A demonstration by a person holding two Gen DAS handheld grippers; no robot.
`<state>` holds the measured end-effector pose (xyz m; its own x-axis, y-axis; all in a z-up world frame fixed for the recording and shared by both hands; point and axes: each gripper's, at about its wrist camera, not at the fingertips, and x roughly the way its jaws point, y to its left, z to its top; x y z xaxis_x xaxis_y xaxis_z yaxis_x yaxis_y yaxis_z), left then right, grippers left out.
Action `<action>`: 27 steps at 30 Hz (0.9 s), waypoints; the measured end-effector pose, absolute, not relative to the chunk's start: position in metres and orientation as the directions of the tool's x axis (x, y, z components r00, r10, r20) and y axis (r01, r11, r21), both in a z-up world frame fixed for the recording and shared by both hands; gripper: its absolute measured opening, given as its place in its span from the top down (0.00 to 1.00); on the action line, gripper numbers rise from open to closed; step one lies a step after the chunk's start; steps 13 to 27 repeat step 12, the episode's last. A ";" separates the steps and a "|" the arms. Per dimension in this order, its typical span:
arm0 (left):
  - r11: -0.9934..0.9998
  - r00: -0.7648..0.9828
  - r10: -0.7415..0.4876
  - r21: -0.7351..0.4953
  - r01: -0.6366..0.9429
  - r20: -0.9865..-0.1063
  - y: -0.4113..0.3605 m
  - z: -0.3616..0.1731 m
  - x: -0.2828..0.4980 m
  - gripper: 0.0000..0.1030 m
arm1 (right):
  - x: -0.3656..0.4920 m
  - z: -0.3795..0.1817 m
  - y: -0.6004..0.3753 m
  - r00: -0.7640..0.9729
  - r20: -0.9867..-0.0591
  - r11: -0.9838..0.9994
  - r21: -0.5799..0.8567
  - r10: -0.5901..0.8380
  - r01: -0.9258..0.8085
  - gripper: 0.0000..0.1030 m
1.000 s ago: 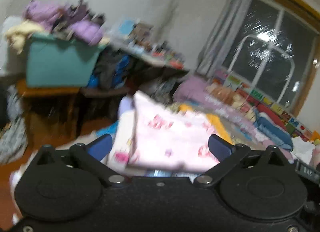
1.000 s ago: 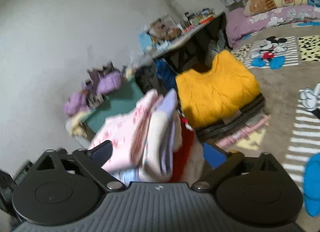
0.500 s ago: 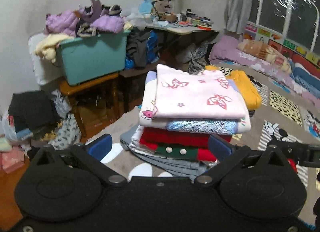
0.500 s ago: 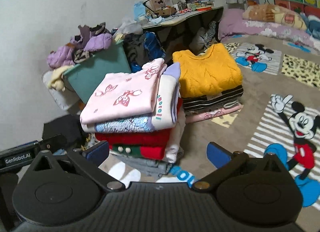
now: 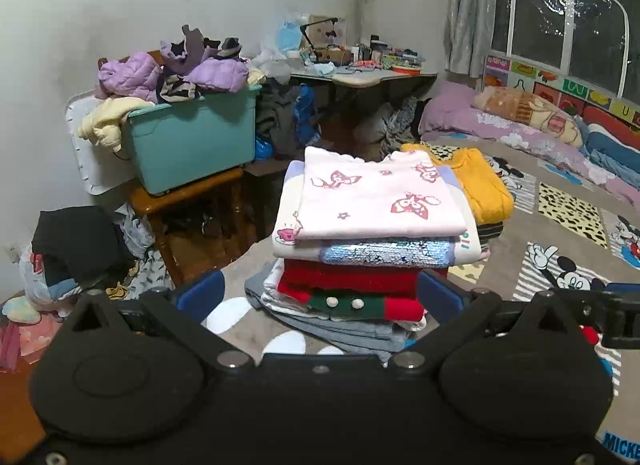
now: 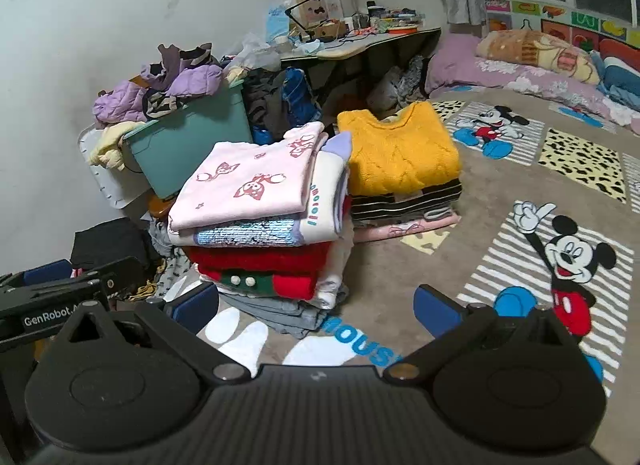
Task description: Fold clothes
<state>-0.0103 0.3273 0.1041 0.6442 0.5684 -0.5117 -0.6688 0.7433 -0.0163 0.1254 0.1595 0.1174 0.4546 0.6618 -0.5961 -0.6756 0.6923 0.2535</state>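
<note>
free: rug [image 6: 400,265] R of folded stack [image 6: 260,225] | blocked: yellow pile [image 6: 400,149] behind, bin [image 5: 192,141] L

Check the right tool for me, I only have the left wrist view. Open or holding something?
Observer: The right tool is open, with nothing between its fingers.
Operator: What's under the yellow sweater? The near pile hides it here.
Observer: The yellow sweater tops a second pile, with dark striped pieces below it and a pink garment at the bottom.
Operator: Are the piles touching?
Observer: The near pile sits right beside it with no visible gap. I can't confirm contact.
</note>
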 end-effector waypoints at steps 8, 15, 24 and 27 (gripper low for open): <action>0.726 0.637 0.589 -0.021 -0.687 -0.497 0.320 0.107 -0.017 0.00 | 0.120 0.123 0.149 0.462 -0.589 0.694 0.252 0.663 -0.674 0.00; 0.723 0.643 0.594 -0.029 -0.690 -0.484 0.319 0.108 -0.021 0.00 | 0.115 0.124 0.148 0.455 -0.588 0.688 0.256 0.669 -0.679 0.00; 0.723 0.643 0.594 -0.029 -0.690 -0.484 0.319 0.108 -0.021 0.00 | 0.115 0.124 0.148 0.455 -0.588 0.688 0.256 0.669 -0.679 0.00; 0.723 0.643 0.594 -0.029 -0.690 -0.484 0.319 0.108 -0.021 0.00 | 0.115 0.124 0.148 0.455 -0.588 0.688 0.256 0.669 -0.679 0.00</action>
